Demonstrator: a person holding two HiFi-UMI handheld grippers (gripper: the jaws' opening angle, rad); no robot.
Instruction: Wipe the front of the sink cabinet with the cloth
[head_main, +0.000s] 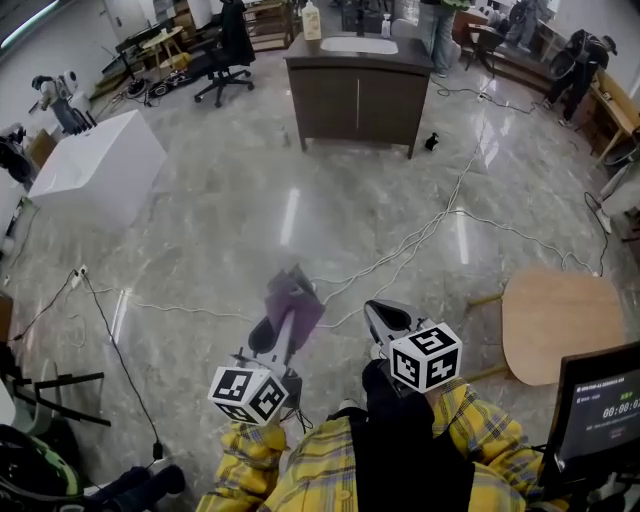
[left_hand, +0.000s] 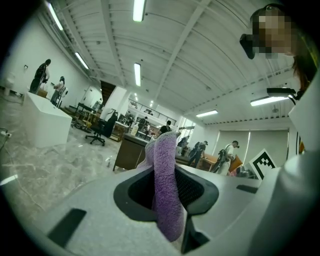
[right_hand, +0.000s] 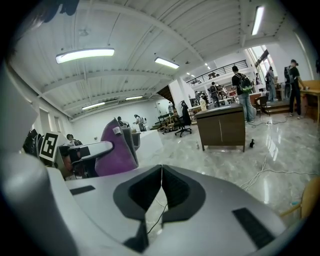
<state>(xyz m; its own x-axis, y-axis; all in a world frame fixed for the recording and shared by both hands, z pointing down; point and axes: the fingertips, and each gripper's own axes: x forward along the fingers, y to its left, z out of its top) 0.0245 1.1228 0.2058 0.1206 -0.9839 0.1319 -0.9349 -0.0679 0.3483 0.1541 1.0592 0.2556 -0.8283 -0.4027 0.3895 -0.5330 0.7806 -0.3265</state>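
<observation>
Between the jaws of the left gripper (left_hand: 165, 192) sits one purple cloth (left_hand: 164, 160), clamped at its middle so that a loose end stands free for wiping. The right gripper (right_hand: 161, 187) has its jaws pressed together on nothing and appears held in reserve. One sink cabinet (head_main: 358, 95), with two front doors, stands well apart at the far edge of the floor (head_main: 250, 210), so an approach is judged to come first. Several cables (head_main: 420, 240) cross the floor between.

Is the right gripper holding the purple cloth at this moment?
No, the right gripper is shut and empty; the left gripper holds the cloth.
</observation>
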